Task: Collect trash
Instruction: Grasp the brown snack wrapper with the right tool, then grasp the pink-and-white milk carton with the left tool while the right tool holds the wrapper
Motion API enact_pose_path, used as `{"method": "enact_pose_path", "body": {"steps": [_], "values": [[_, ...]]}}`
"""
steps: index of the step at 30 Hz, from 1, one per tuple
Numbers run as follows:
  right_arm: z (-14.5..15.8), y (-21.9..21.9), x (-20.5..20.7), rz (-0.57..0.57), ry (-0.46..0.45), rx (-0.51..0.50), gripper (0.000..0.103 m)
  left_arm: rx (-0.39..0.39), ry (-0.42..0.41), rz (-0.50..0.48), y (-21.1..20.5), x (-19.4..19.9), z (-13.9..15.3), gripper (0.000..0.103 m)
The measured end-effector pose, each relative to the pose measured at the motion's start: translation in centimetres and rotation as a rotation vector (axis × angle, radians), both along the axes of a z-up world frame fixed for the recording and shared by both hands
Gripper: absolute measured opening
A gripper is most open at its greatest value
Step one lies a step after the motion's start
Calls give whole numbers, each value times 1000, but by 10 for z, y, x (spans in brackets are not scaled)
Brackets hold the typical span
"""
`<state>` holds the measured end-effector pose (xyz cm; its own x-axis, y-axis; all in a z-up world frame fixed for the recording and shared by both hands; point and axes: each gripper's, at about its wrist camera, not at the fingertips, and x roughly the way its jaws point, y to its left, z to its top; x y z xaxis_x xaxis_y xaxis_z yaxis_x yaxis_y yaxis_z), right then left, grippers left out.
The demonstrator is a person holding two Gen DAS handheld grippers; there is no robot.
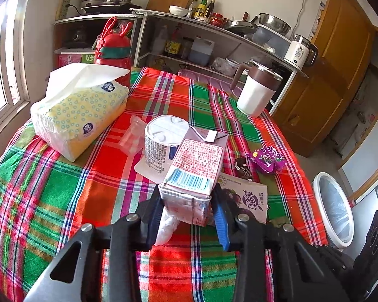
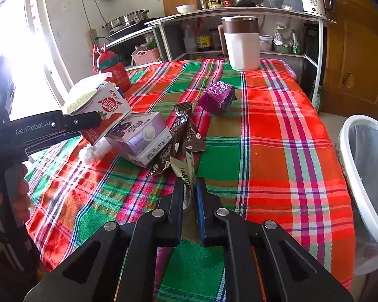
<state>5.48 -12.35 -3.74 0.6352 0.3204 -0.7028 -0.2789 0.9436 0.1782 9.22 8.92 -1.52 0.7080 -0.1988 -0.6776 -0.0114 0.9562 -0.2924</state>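
Evidently both hands are loaded for a trip to the bin (image 2: 360, 176), which stands just off the table's right edge. The left gripper (image 1: 186, 211) is clamped across the low end of a pink carton (image 1: 196, 166), tilting it off the cloth (image 1: 63, 201). The right gripper (image 2: 189, 196) is pinched flat on a thin sachet (image 2: 185, 173), its fingers nearly meeting. The left view alone shows the cup (image 1: 163, 143) and tissue pack (image 1: 80, 115) behind the carton. The right view alone shows the carton's red front, the purple box (image 2: 138, 136) just beside it, and the brown wrappers (image 2: 186, 133).
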Motion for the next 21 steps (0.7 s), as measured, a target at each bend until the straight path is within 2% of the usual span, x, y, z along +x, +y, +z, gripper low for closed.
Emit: {"method": "enact_pose_path", "body": {"steps": [13, 17, 18, 19, 21], "values": [[7, -12, -9, -22, -22, 40, 8, 2, -36, 1, -8, -14, 8, 36], [7, -15, -10, -27, -19, 47, 8, -9, -10, -9, -10, -7, 2, 36], [7, -16, -10, -29, -18, 48, 8, -6, -12, -11, -11, -6, 2, 38], [8, -17, -11, -32, -18, 48, 8, -6, -17, -6, -11, -5, 2, 45], [8, -18, -11, -37, -18, 49, 8, -12, -23, -15, -13, -3, 3, 49]]}}
